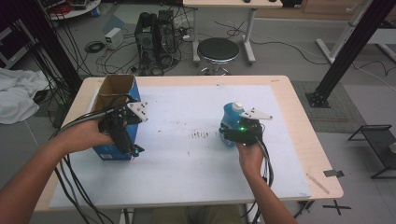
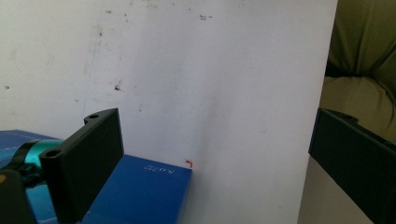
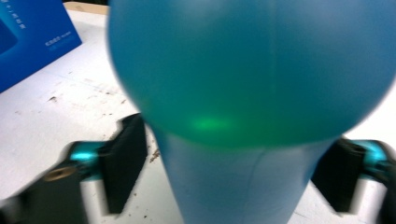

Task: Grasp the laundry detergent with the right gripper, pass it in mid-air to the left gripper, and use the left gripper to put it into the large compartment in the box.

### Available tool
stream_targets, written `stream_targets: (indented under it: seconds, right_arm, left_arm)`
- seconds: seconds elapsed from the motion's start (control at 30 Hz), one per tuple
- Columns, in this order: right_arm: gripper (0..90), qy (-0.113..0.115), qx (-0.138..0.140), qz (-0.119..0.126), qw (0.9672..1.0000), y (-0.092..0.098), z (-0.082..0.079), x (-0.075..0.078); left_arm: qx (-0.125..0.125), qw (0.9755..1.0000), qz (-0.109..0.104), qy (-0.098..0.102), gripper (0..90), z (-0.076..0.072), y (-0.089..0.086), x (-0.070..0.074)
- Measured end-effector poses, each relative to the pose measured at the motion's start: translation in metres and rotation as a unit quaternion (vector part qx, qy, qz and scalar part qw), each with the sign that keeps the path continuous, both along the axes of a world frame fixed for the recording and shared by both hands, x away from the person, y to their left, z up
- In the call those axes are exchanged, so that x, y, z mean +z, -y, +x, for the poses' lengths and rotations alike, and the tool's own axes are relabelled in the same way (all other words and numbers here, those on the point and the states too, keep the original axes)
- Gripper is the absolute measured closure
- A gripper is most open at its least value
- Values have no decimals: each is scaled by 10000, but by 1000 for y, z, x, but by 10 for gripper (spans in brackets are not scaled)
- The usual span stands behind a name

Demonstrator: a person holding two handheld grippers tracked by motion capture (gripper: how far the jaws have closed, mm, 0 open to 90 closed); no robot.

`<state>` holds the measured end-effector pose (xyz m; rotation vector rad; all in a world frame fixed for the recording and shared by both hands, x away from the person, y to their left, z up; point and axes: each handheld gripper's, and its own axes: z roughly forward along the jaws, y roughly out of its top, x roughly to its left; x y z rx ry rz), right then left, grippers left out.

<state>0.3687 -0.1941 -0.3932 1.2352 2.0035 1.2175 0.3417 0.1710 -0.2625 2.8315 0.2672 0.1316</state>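
Pale table (image 1: 299, 140) under a white sheet (image 1: 187, 158), open blue box (image 1: 122, 88) at the left with the left gripper (image 1: 133, 148) beside it, jaws apart (nothing between), blue bottle (image 1: 232, 119) upright at the right, right gripper (image 1: 227, 136) straddling its base, pads just short of touching.

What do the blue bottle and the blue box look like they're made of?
The blue bottle looks like smooth, slightly see-through plastic: it glows green where light hits it. The blue box looks like cardboard with a printed blue outside: its open top shows a raw brown inside.
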Motion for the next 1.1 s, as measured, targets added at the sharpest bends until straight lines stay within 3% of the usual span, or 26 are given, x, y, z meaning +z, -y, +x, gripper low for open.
stream_targets:
  seconds: [0.03, 0.07, 0.1, 0.3, 0.33, 0.4, 0.47, 0.53, 0.7, 0.9, 0.93, 1.1]
  right_arm:
    - [258, -15, 50, 82, 10000, -1, -1, 0]
    - [258, 23, 99, 14, 9999, 0, 0, 0]
    - [258, 4, 83, 43, 10000, 0, 0, 0]
    - [279, 68, 73, 30, 9999, 0, 0, -1]
    - [288, 52, 46, 34, 10000, 0, 1, -1]
    - [321, 41, 77, 77, 9999, 0, 1, -1]
    - [325, 69, 110, 53, 9999, 0, 2, -2]
    - [342, 37, 74, 63, 9999, -1, 2, -2]
    - [406, 137, 61, 80, 9999, 2, 2, -2]
    - [425, 224, 15, 0, 9997, 0, 1, -3]
    - [428, 323, 34, -58, 9995, 0, 1, -4]
    - [437, 273, 89, -90, 9995, 2, 1, -2]
  left_arm:
    - [18, 10000, -18, 6, 31, 0, 0, 0]
    - [113, 9999, -106, 6, 31, -1, 1, -2]
    - [-9, 10000, 19, 25, 31, 1, 0, 0]
    - [68, 9999, -117, -2, 31, 0, 1, -2]
    - [-39, 10000, 37, 13, 30, 1, 1, -1]
    - [101, 9999, -128, 48, 31, 0, 1, -3]
    - [-8, 10000, 5, 59, 30, 1, 1, -1]
    - [99, 9998, -135, 58, 31, 0, 1, -2]
    - [16, 10000, -22, 37, 31, 2, 0, -1]
    - [3, 10000, -30, 40, 31, 2, 0, -2]
    - [3, 10000, -34, 30, 31, 2, 0, -2]
    - [13, 10000, -38, 17, 31, 2, 1, -2]
